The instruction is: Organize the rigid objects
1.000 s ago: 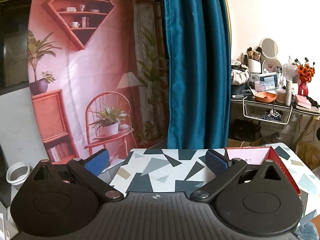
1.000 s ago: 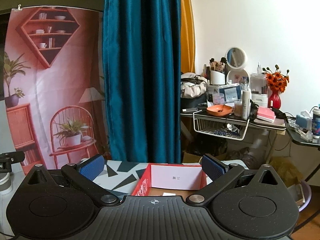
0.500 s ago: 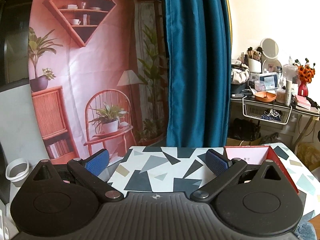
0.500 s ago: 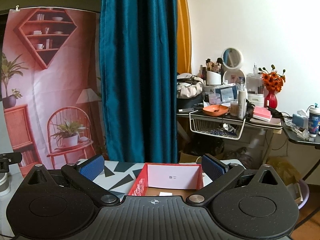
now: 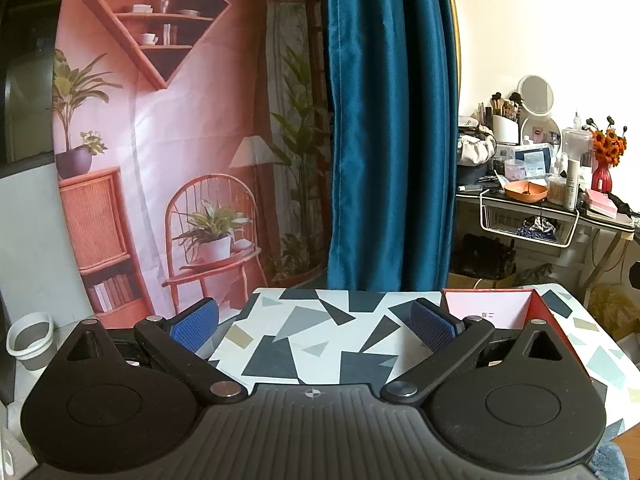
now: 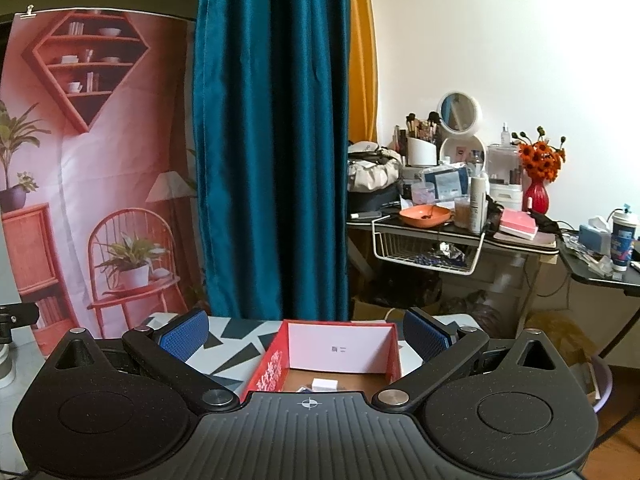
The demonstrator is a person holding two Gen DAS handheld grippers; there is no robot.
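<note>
1. A table (image 5: 320, 344) with a geometric-patterned top fills 6 o'clock; a teal curtain (image 5: 388, 128) hangs at 12, a cluttered vanity shelf (image 6: 460, 232) at 3.
2. The table's far edge is bare — open floor beyond.
3. The red box (image 6: 340, 348) sits nearer than before; left gripper (image 5: 316, 322) and right gripper (image 6: 306, 338) both spread wide, empty.

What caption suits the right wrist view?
Open right gripper above an open red cardboard box on a table with a geometric-patterned top.
</note>
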